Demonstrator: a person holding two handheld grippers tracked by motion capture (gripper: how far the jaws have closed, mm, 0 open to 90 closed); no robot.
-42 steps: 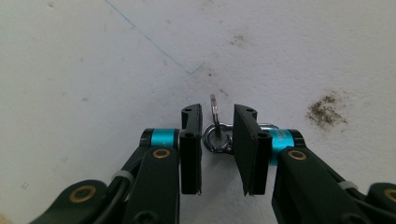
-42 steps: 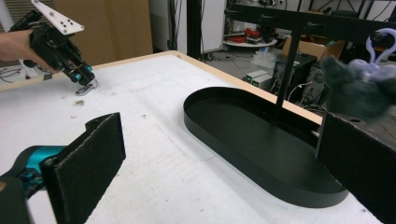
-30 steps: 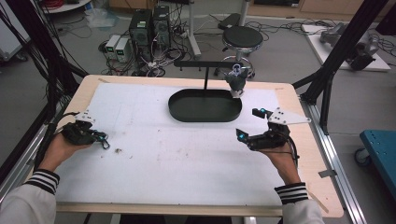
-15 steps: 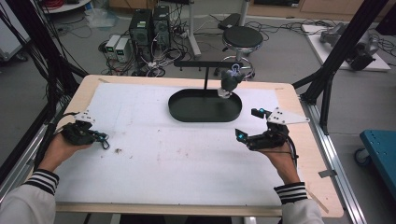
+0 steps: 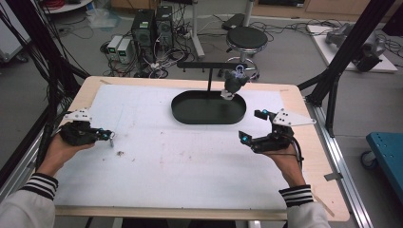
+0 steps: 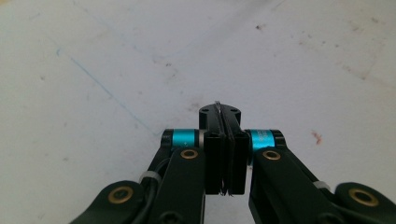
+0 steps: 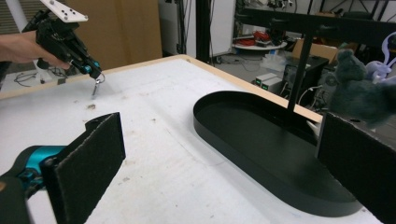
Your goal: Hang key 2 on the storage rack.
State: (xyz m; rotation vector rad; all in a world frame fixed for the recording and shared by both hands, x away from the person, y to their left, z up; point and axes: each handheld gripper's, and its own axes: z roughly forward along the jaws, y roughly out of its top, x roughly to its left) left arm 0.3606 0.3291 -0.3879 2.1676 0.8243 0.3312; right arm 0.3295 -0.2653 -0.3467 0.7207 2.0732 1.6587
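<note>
Keyring (image 7: 97, 84) hangs from the tip of my left gripper (image 5: 105, 136), a small metal thing clenched thin between the pressed-together jaws; in the left gripper view only a sliver of metal (image 6: 218, 105) shows at their tips. My left hand (image 5: 59, 151) holds that gripper low over the left side of the white tabletop (image 5: 180, 161), pointing inward and tipped down, the keyring just above the surface. My right hand (image 5: 285, 164) holds the right gripper (image 5: 251, 126) level near the right edge, aimed toward the black oval tray (image 5: 208, 107), its jaws spread wide and grasping nothing. A grey plush toy (image 5: 233, 84) hangs from the stand over the tray's far right end.
</note>
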